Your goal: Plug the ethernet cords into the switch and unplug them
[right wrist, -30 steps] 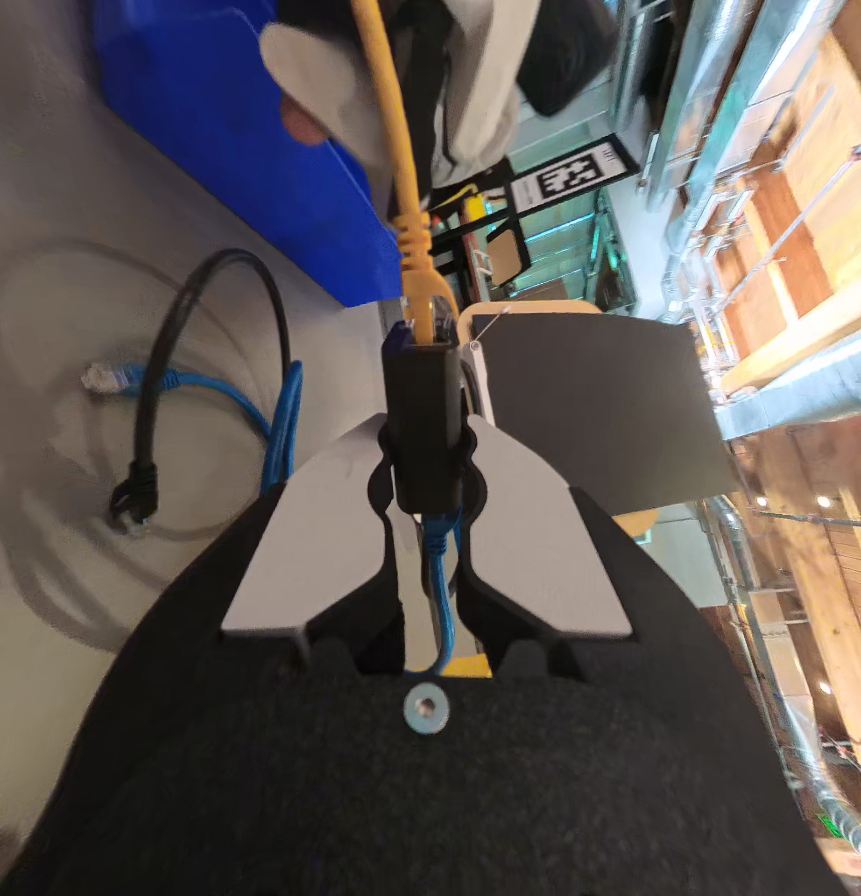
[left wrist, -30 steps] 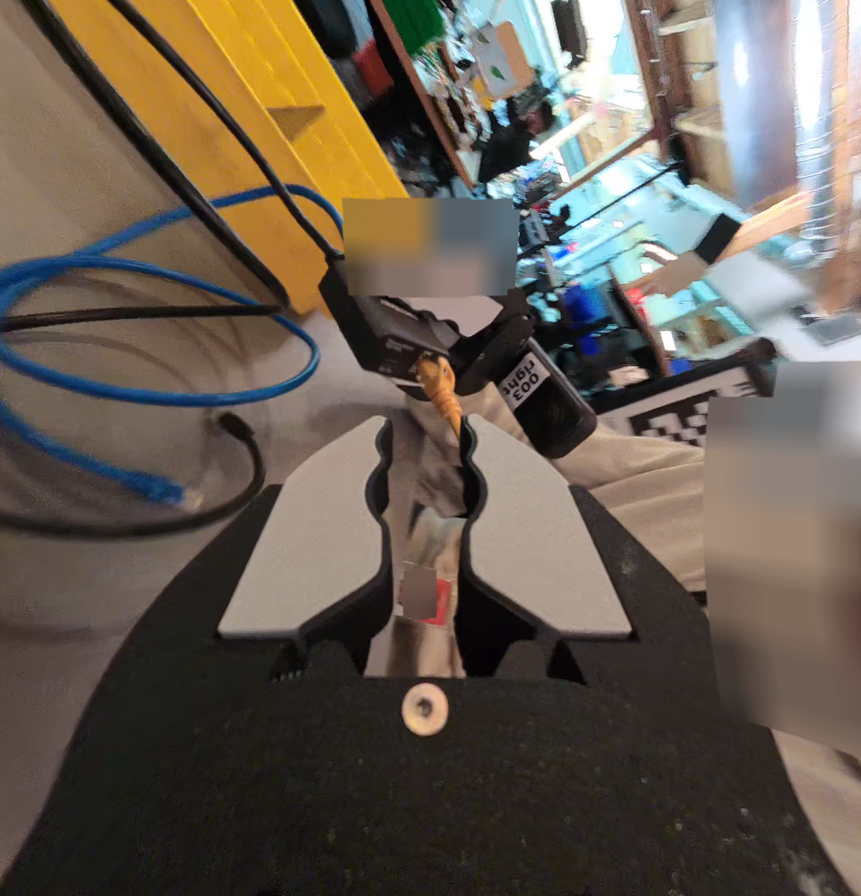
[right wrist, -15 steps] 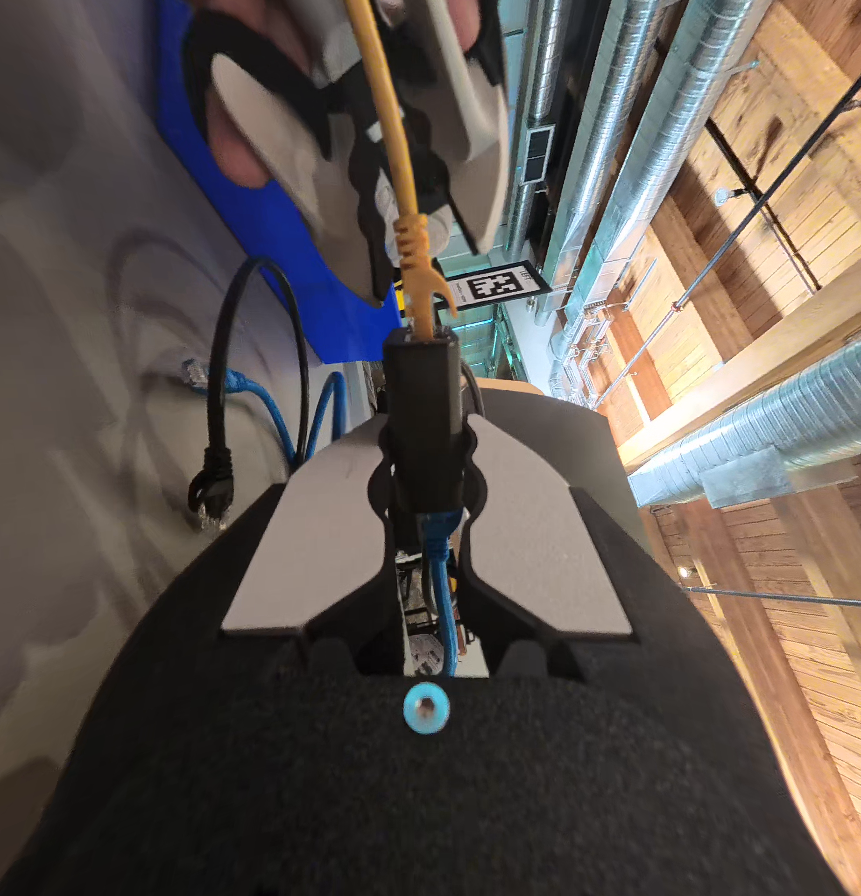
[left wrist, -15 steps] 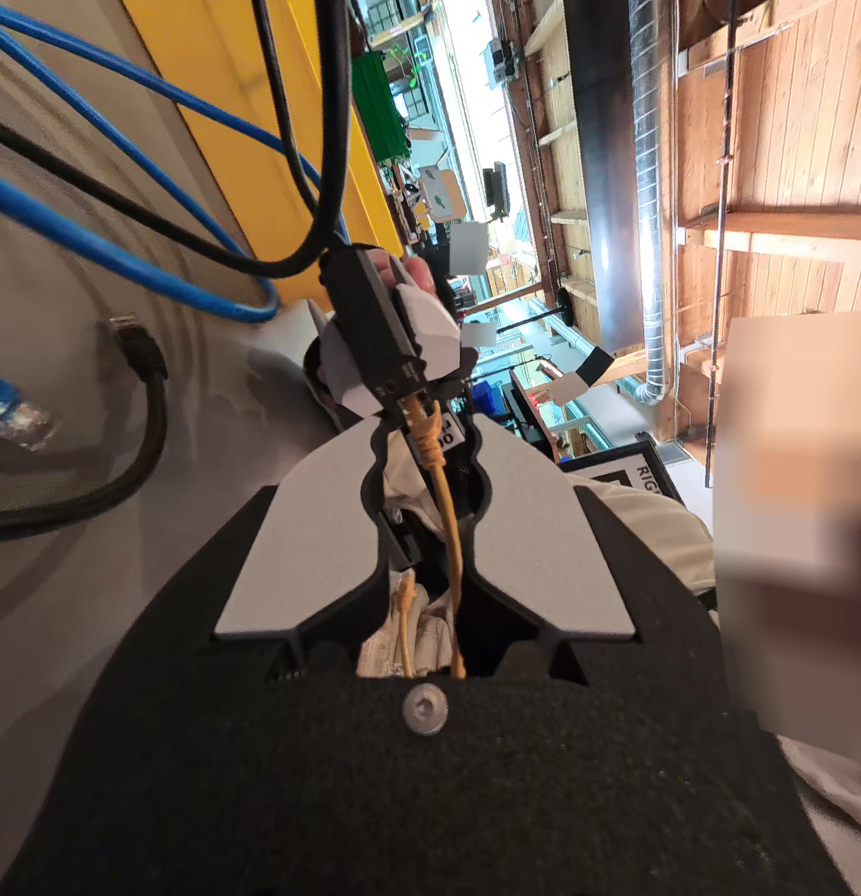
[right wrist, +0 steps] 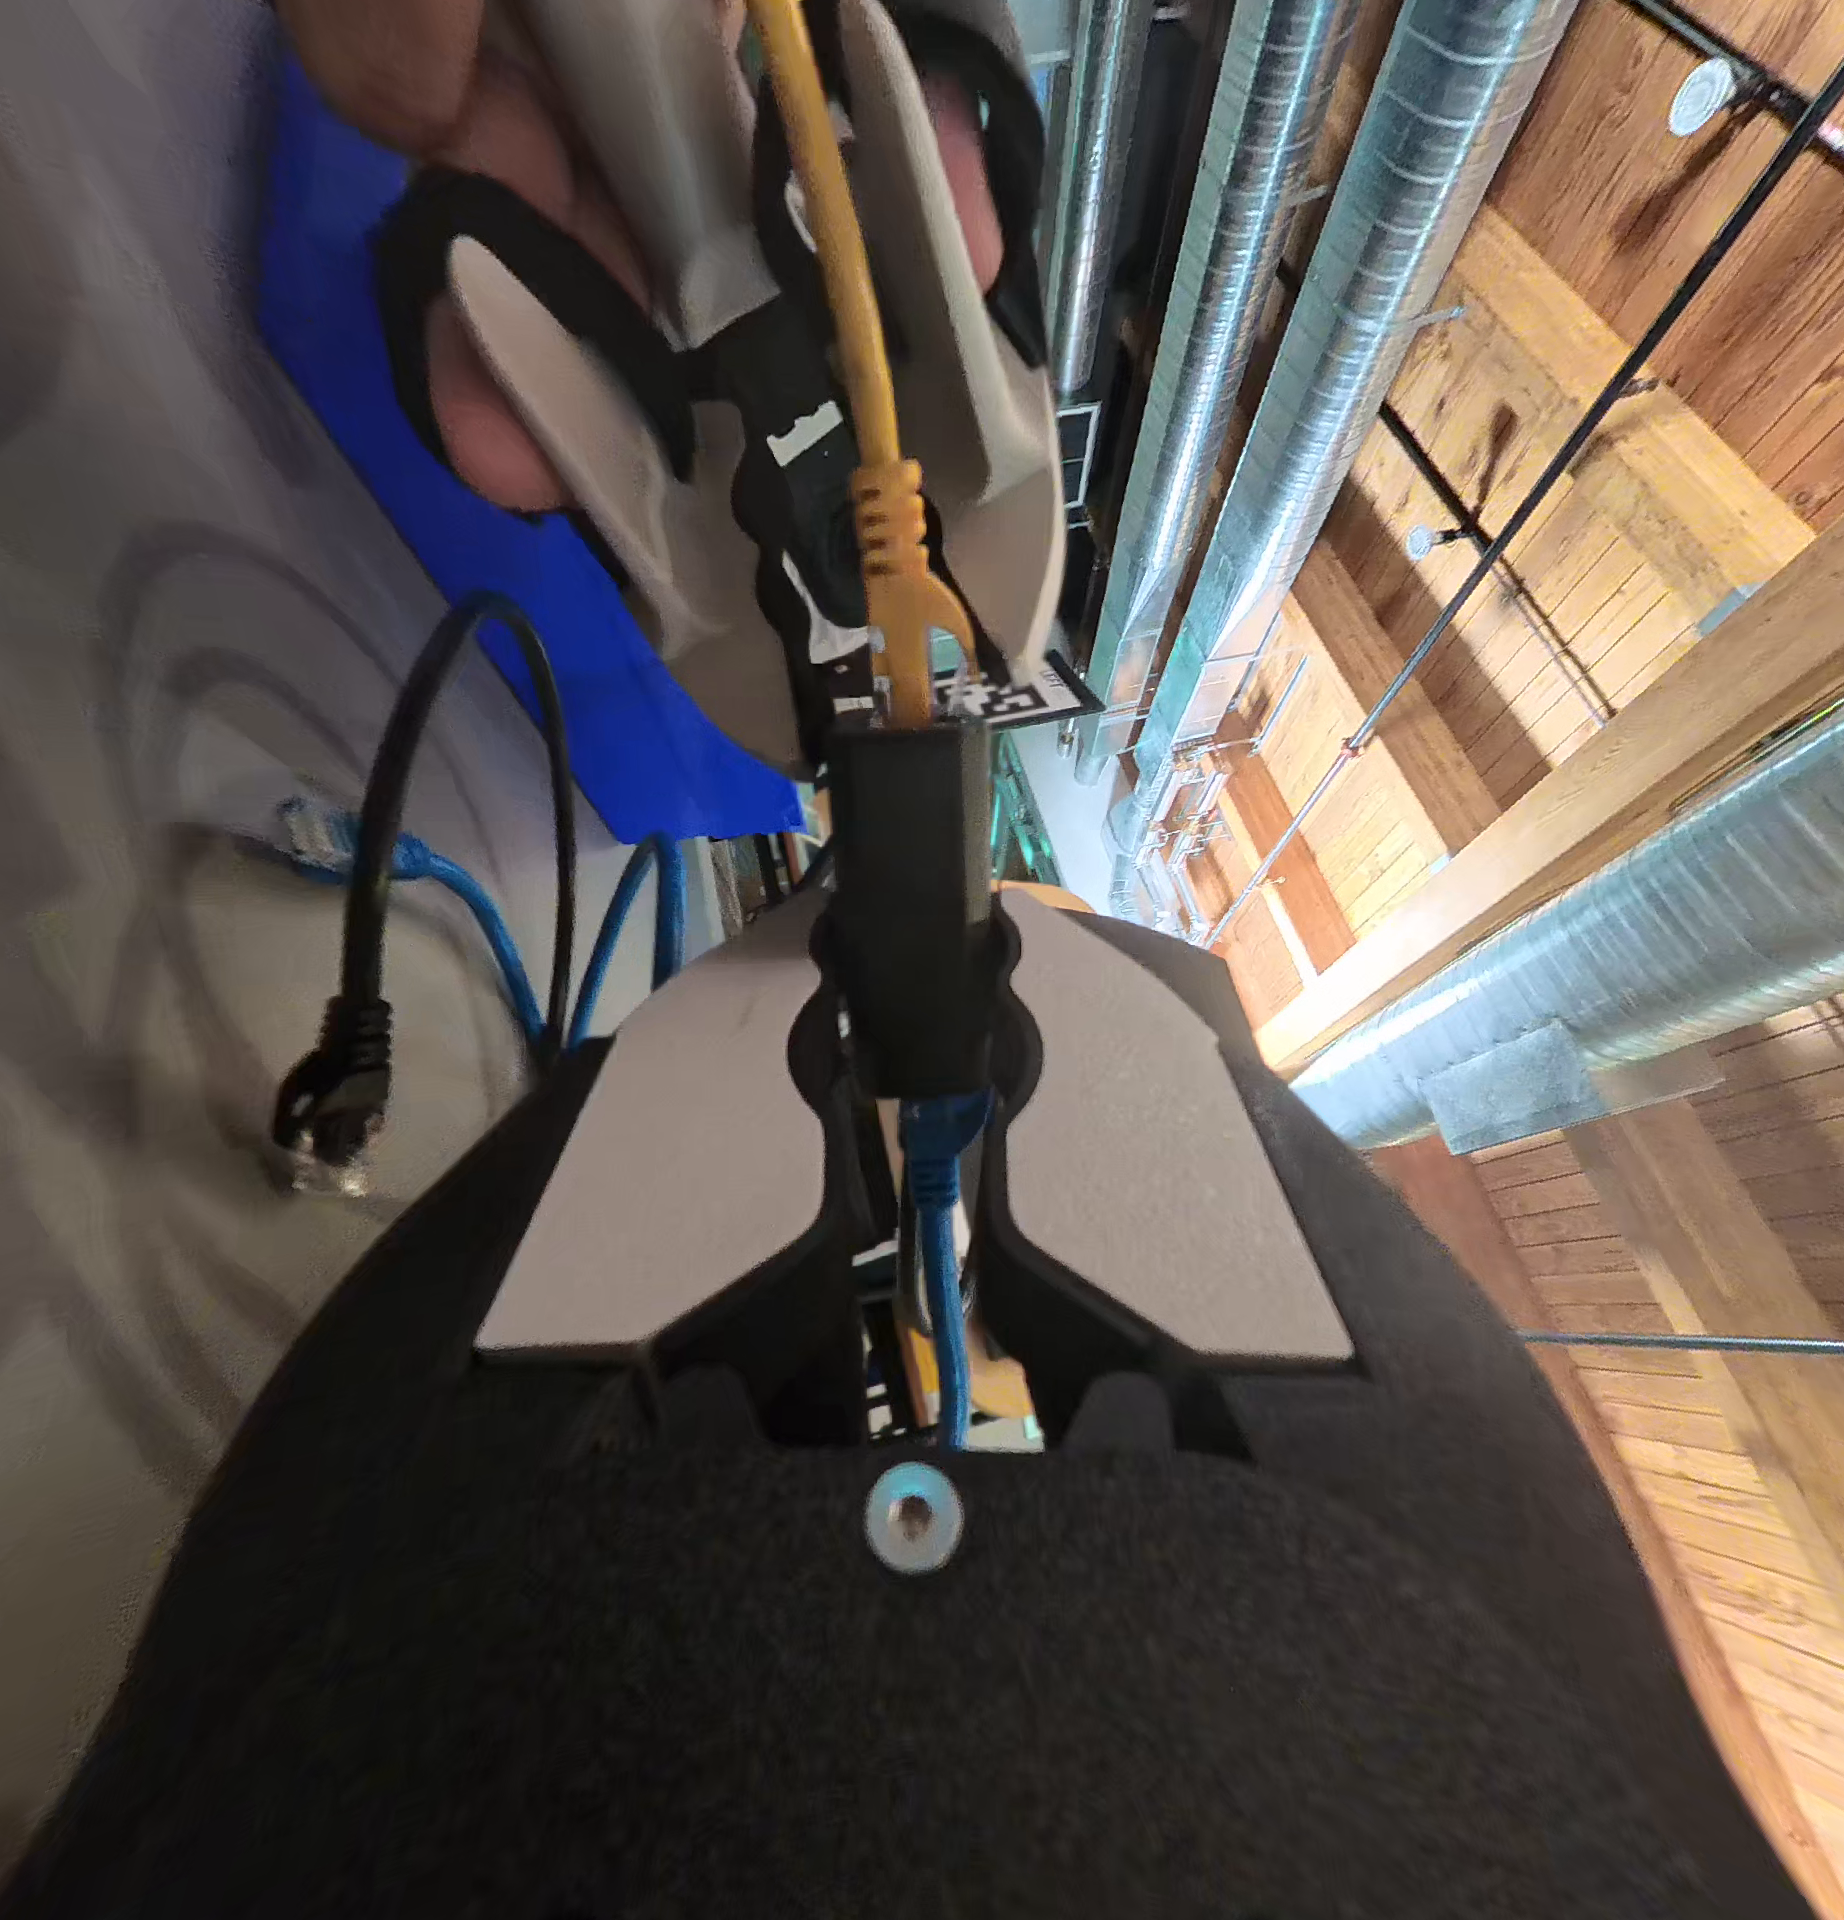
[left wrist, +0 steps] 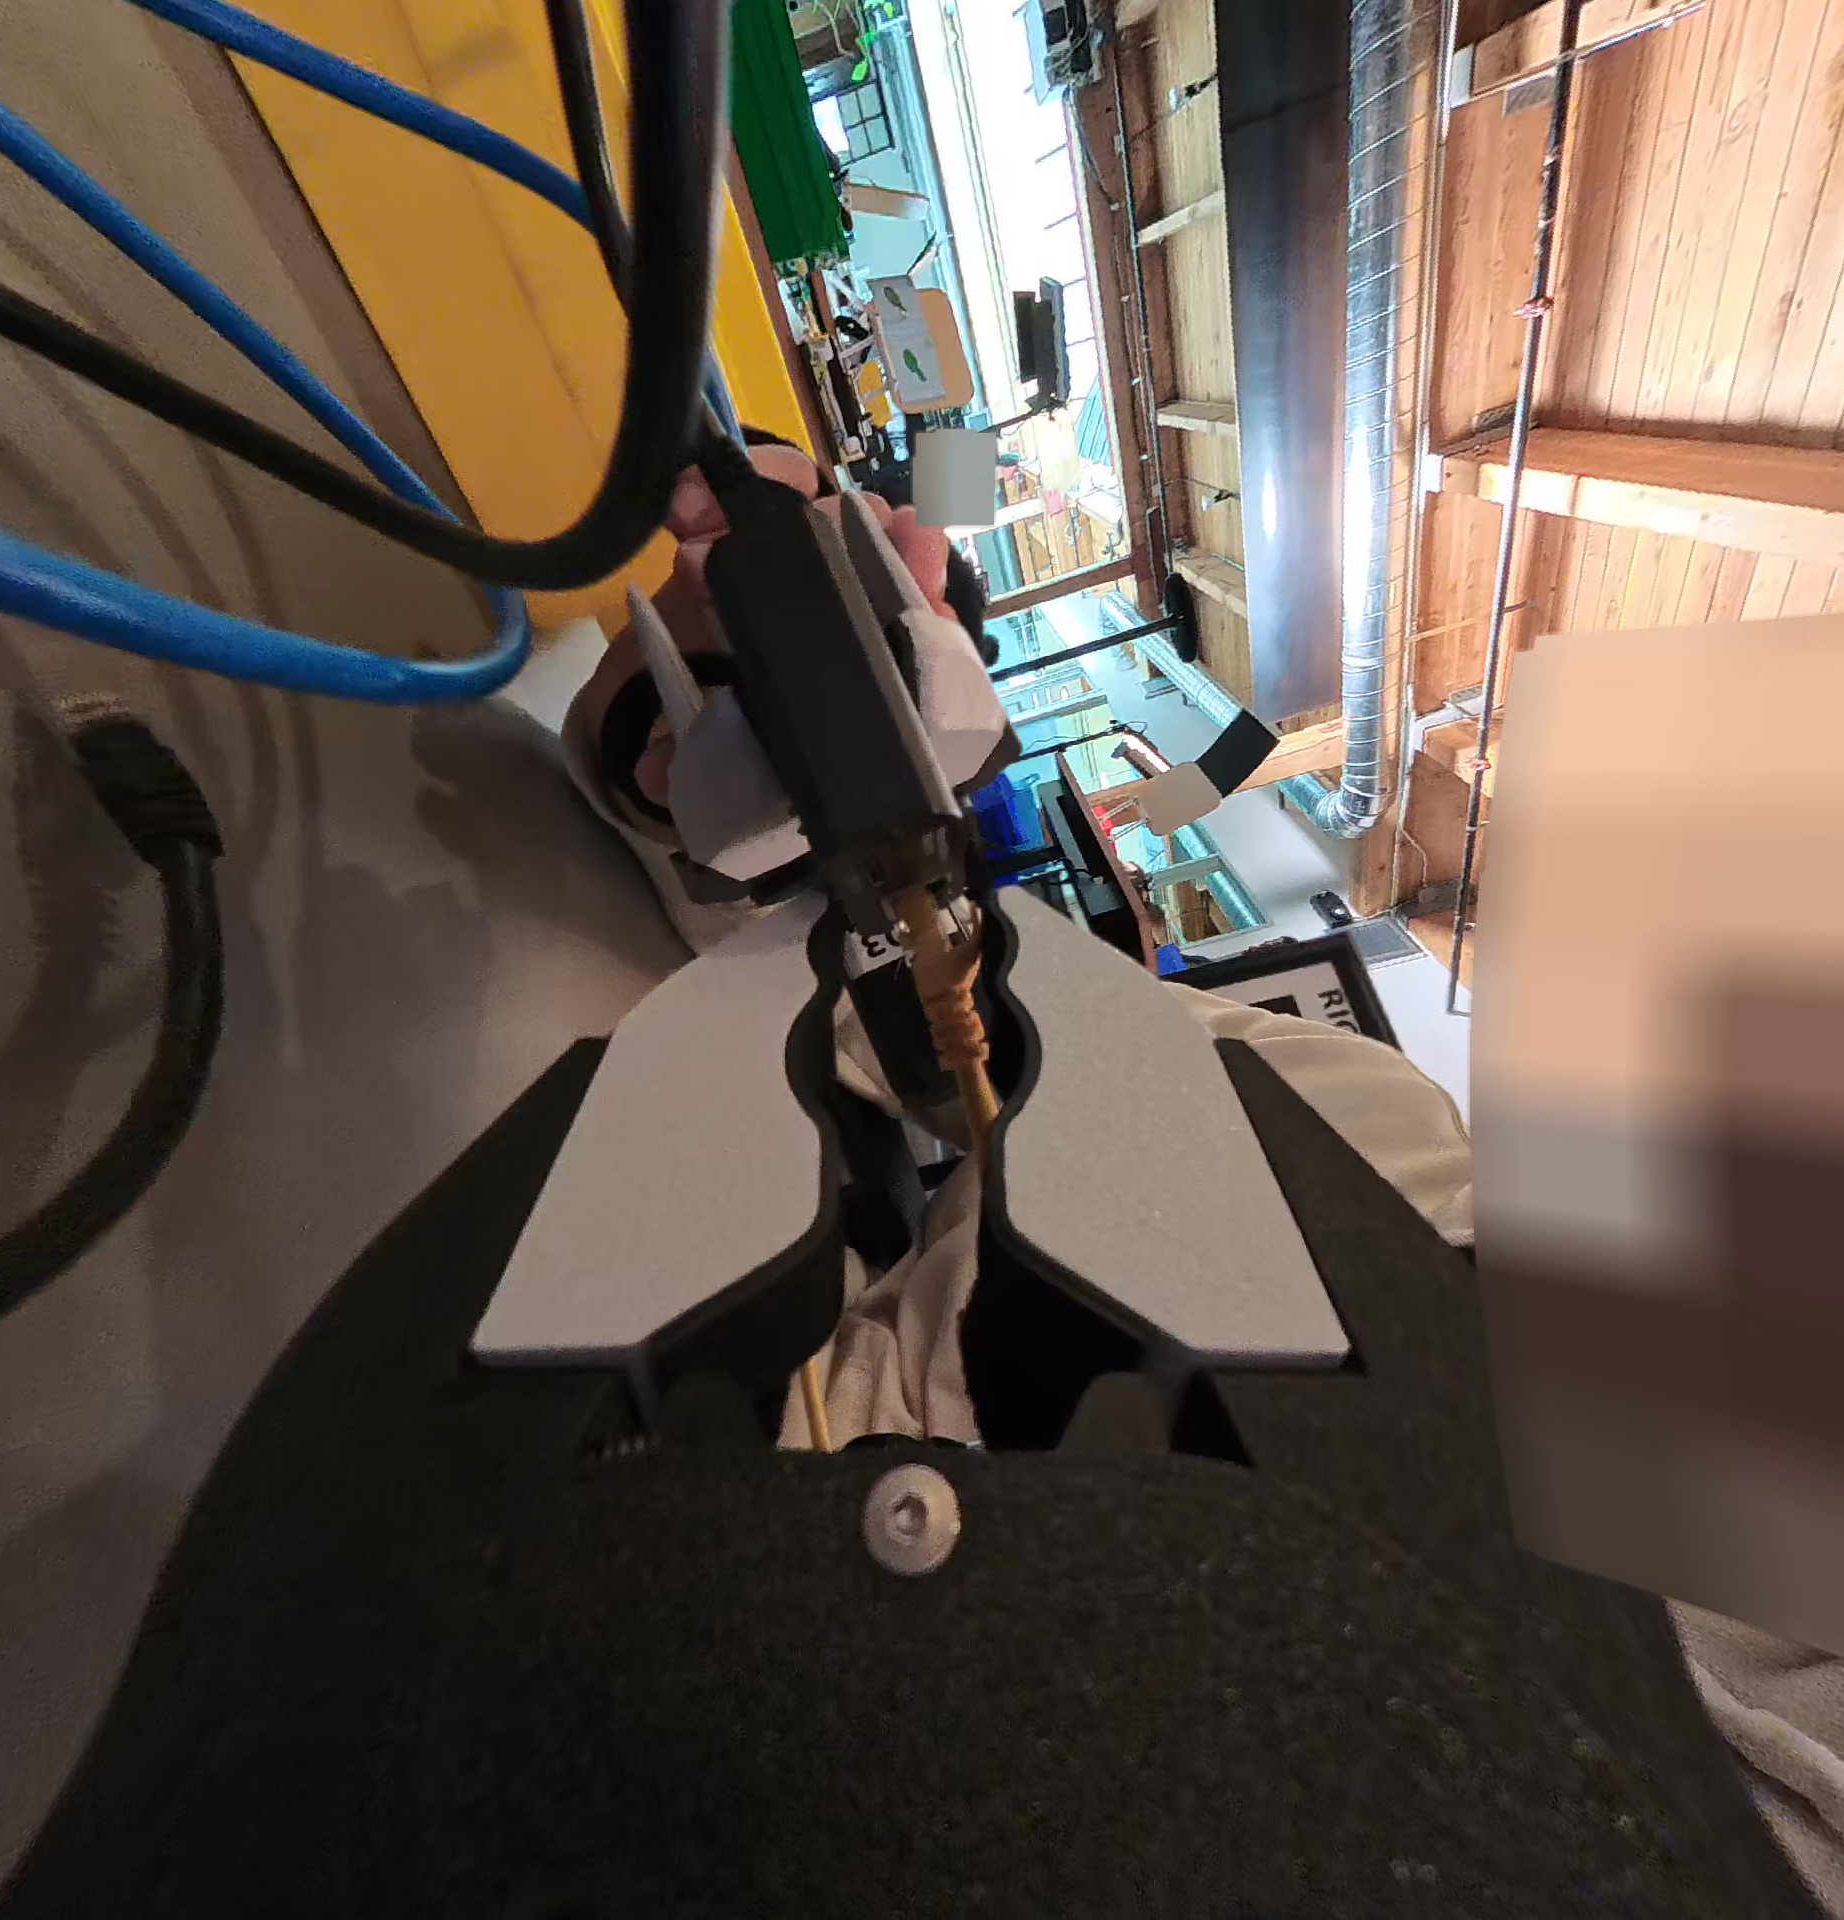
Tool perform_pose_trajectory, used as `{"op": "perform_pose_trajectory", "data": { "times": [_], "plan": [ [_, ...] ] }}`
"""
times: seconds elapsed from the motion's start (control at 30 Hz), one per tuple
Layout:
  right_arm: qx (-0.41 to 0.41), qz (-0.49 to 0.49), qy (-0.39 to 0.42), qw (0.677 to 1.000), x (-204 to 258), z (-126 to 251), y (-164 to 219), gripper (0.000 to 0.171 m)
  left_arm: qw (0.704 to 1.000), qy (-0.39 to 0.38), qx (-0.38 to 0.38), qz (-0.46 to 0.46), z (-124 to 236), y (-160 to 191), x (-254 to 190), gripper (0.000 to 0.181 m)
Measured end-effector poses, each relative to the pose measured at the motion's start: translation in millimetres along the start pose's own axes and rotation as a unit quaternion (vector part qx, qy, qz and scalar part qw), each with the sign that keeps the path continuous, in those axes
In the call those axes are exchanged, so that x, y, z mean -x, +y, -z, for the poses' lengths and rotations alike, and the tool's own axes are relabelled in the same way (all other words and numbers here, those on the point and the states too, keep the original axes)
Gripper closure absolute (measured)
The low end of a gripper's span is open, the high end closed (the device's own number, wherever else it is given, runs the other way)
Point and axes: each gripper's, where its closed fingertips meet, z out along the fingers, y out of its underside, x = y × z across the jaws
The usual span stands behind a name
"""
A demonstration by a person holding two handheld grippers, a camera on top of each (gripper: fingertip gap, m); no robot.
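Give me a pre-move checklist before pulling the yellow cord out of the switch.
1. Right gripper clamped on the switch: ok, jaws pinch its black body.
2. Yellow cord in the switch's far port: ok; whether it is fully seated, cannot tell.
3. Left gripper grip on the yellow cord: not ok, jaws stand wider than the cord, which lies in the gap against one finger.
4. Blue cord in the switch's near end: ok, plugged in, running back between the right fingers.
5. Loose black cord clear of both grippers: ok, its plug lies on the table off to the side.
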Motion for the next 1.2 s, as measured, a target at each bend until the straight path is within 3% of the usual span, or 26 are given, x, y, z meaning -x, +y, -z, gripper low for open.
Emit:
{"op": "perform_pose_trajectory", "data": {
  "times": [0.33, 0.57, 0.77, 1.0, 1.2],
  "plan": [
    [0.009, 0.007, 0.026, 1.000, -7.6, -6.1, 6.2, 0.147, 1.000, -0.010, 0.011, -0.025, 5.5, -11.3, -2.1, 0.159],
    [0.043, 0.026, 0.002, 0.999, 4.4, -8.6, 13.1, 0.143, 0.992, -0.086, 0.039, -0.084, 4.9, -2.9, 22.0, 0.170],
    [0.051, 0.012, 0.003, 0.999, 2.0, -7.9, 12.7, 0.143, 0.983, -0.123, 0.052, -0.124, 2.6, -1.9, 19.1, 0.170],
    [0.057, -0.006, -0.010, 0.998, 6.8, -7.6, 13.7, 0.143, 0.987, -0.114, 0.051, -0.104, 1.6, -1.1, 19.3, 0.170],
    [0.080, -0.018, -0.004, 0.997, 3.4, -10.0, 20.5, 0.145, 0.975, -0.138, 0.032, -0.169, -0.9, -8.3, 12.4, 0.164]
  ]
}}
